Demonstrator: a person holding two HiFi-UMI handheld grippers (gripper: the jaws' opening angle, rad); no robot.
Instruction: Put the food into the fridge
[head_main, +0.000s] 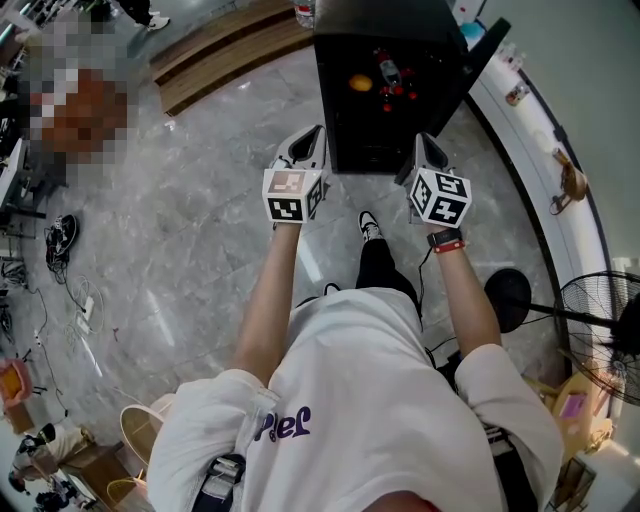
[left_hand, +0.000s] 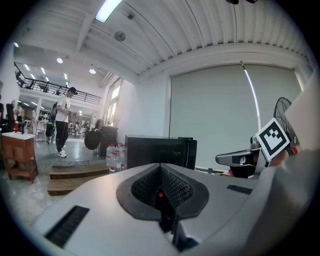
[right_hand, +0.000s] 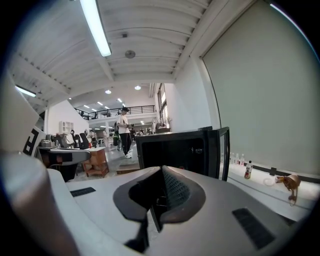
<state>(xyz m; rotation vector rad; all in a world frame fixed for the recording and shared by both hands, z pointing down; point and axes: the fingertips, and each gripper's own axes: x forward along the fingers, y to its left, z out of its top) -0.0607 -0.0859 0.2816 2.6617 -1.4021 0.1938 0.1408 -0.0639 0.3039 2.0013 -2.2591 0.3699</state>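
Grey left gripper (head_main: 316, 135) and right gripper (head_main: 424, 142) both with jaws pressed together on nothing, held level just short of black fridge (head_main: 350, 135), door (head_main: 488, 58) swung open at right. Food (head_main: 361, 83) already on inside shelf, orange and red, seen from head view only, lost in dark interior in both gripper views. Judged remaining: shut door by pushing its free edge steadily with right gripper, clear of food.

Fridge (head_main: 340, 120) stands ahead on floor (head_main: 200, 230), door (head_main: 487, 55) open at its right; food (head_main: 361, 83) lies inside. Left gripper (head_main: 308, 138) and right gripper (head_main: 428, 147) sit side by side before it.
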